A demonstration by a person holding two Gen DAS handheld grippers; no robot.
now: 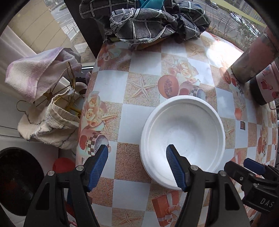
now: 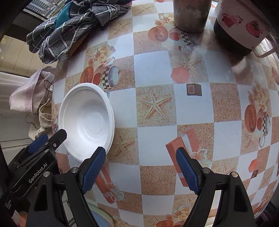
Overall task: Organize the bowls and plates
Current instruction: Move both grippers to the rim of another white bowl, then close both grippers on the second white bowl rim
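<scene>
Lower frame, both wrist views: the left gripper [image 1: 136,167] and the right gripper [image 2: 140,170] hang with fingers spread wide, holding nothing. One left finger overlaps the near rim of the white bowl [image 1: 183,132], lower right in the left view; contact cannot be told. Farther up, the desk [image 2: 190,108] carries a metal canister [image 2: 191,15], a strawberry-print pot [image 2: 242,26] and crumpled cloth [image 1: 148,22]. Judgement: organizing is barely begun; the bowl is not yet grasped.

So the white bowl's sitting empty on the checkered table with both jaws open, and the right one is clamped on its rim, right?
Not quite: the right gripper holds nothing. Its open jaws are over bare table, beside the bowl, as the right wrist view shows. The rest stands: the bowl is empty, and the left gripper is open too.
</scene>
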